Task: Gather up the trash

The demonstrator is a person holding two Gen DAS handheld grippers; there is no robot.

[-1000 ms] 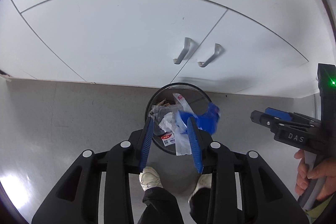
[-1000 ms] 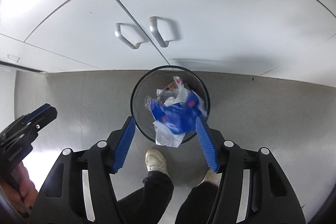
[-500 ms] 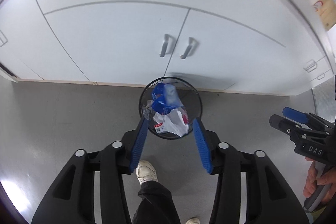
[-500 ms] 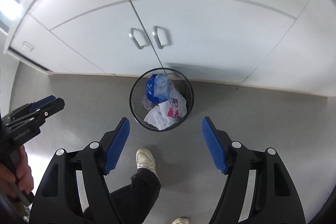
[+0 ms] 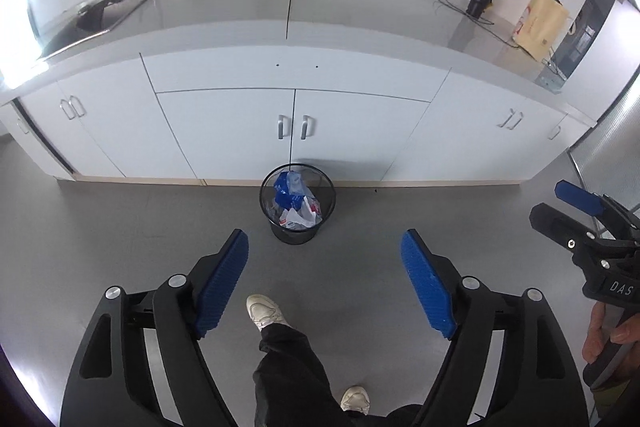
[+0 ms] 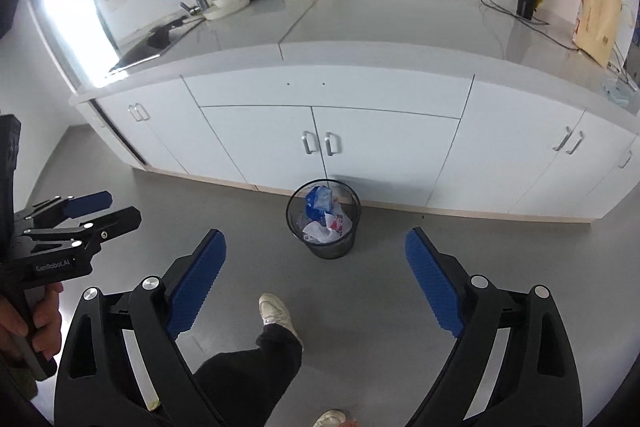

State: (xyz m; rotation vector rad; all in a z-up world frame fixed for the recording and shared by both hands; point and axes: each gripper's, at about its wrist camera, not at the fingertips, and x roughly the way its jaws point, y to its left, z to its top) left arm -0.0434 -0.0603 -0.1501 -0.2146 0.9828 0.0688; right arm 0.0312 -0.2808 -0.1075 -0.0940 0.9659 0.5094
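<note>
Grey floor point(image 5: 120, 227) surrounds the full mesh bin point(image 5: 298, 203) at frame centre: with your left tool point(image 5: 324, 283) and right tool point(image 6: 316, 283) both opening and empty, the wrappers point(image 5: 296, 205) heaped near the rim could spill if you knock it.

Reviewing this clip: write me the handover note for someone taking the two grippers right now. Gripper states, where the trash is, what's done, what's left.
Left gripper: jaws opening, nothing between them.
Right gripper: jaws opening, also empty.
Trash: blue and white wrappers and plastic sit inside the black mesh bin, which stands on the grey floor in front of the white cabinet doors.
Done: that trash is in the bin; neither gripper carries anything.
Left: no loose trash shows on the floor in either view. Check the counter before calling it finished; nothing there reads clearly as trash from here.
</note>
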